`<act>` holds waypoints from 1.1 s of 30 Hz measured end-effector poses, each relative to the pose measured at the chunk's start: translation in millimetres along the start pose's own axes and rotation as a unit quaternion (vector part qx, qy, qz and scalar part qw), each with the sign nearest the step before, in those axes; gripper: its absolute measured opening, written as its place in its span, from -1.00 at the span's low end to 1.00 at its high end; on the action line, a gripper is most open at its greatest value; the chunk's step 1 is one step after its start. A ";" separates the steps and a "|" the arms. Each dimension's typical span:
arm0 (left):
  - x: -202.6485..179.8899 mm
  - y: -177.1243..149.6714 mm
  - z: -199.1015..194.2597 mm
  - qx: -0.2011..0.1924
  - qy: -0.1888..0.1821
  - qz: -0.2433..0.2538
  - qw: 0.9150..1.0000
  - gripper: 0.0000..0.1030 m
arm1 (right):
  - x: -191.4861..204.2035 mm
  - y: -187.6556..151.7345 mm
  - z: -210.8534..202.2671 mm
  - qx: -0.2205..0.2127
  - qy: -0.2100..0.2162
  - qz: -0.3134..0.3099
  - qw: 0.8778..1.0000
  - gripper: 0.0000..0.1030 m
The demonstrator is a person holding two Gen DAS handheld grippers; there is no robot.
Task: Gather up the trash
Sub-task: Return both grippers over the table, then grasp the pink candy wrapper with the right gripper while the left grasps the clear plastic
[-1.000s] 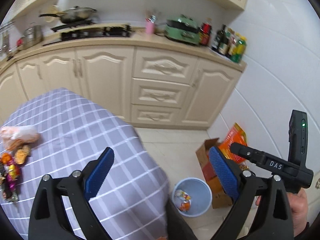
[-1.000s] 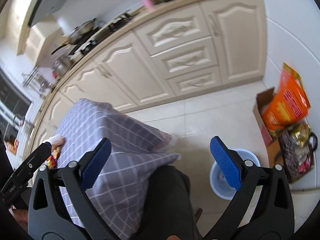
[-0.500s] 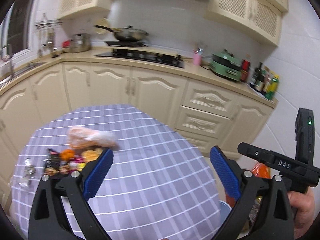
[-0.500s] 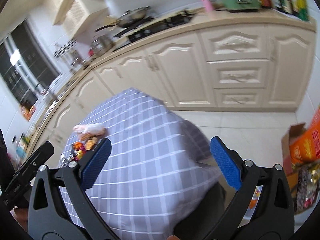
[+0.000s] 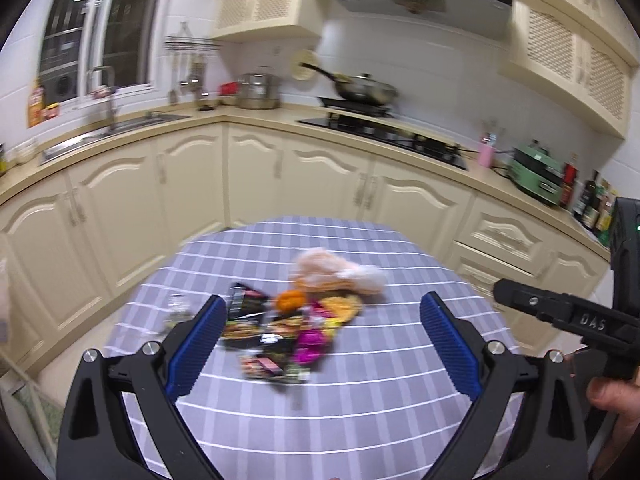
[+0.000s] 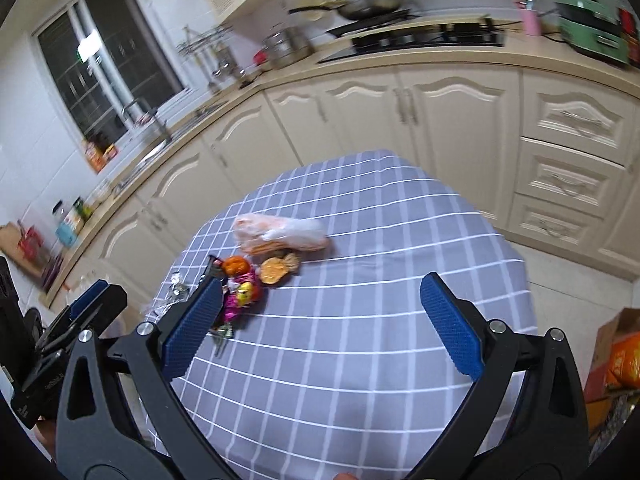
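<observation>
Right wrist view alone shows an orange bag (image 6: 622,356) at 4 o'clock; both views show the wrapper pile (image 5: 280,328) (image 6: 240,280); left gripper (image 5: 320,340) and right gripper (image 6: 320,324) gape, released.

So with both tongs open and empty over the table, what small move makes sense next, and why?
Probably ease the left tongs forward and down onto the wrapper pile. They are open, hold nothing, and already frame the pile on the checked tablecloth. The right tongs are open too, but the pile sits off by their left finger.

A frying pan (image 5: 362,90) sits on the black hob (image 5: 384,136), beside a steel pot (image 5: 258,91).
</observation>
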State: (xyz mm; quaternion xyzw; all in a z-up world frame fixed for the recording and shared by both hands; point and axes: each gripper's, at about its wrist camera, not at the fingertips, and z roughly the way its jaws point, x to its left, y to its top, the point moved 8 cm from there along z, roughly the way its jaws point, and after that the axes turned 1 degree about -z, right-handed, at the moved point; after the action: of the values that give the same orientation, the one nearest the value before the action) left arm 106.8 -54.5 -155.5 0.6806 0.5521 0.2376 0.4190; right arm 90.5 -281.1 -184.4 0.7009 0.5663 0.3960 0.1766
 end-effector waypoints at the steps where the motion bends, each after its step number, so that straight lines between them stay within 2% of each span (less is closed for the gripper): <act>1: 11.8 -1.0 0.0 0.000 0.010 -0.005 1.000 0.85 | 6.7 -0.3 6.8 0.005 0.002 -0.007 1.000 0.88; 5: 56.2 -9.1 3.9 0.009 0.051 -0.023 0.998 0.85 | 26.3 -8.2 34.1 0.035 0.010 -0.025 0.999 0.88; 11: 113.9 -24.2 20.6 0.033 0.093 -0.047 0.994 0.85 | 50.3 -24.4 78.6 0.078 0.021 -0.047 0.996 0.88; 20: 154.5 -41.9 69.5 0.082 0.121 -0.048 0.988 0.85 | 74.2 -42.5 137.2 0.130 0.031 -0.069 0.989 0.86; 26: 170.7 -49.7 103.6 0.108 0.129 -0.042 0.985 0.85 | 81.2 -45.5 159.9 0.151 0.043 -0.066 0.985 0.38; 28: 170.7 -50.2 112.4 0.115 0.125 -0.038 0.985 0.85 | 84.9 -47.1 166.1 0.157 0.056 -0.060 0.984 -0.03; 29: 170.4 -49.7 115.3 0.116 0.122 -0.037 0.985 0.84 | 86.2 -47.8 166.4 0.158 0.061 -0.057 0.984 -0.12; 30: 169.7 -51.1 120.2 0.120 0.115 -0.039 0.985 0.84 | 86.1 -47.3 165.9 0.155 0.063 -0.054 0.984 -0.31; 31: 168.7 -53.3 124.3 0.125 0.107 -0.041 0.985 0.80 | 85.8 -47.3 164.3 0.154 0.068 -0.052 0.984 -0.33; 32: 167.0 -55.9 127.8 0.131 0.097 -0.044 0.986 0.47 | 85.4 -48.0 162.8 0.155 0.071 -0.051 0.984 -0.34; 33: 164.2 -61.0 132.4 0.144 0.084 -0.046 0.985 0.25 | 83.8 -48.6 159.4 0.154 0.075 -0.049 0.984 -0.34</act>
State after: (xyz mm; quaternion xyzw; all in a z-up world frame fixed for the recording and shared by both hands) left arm 222.7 63.3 -300.1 0.6853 0.6444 0.1924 0.2794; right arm 182.9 -156.3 -288.0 0.6592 0.6661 0.3462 0.0429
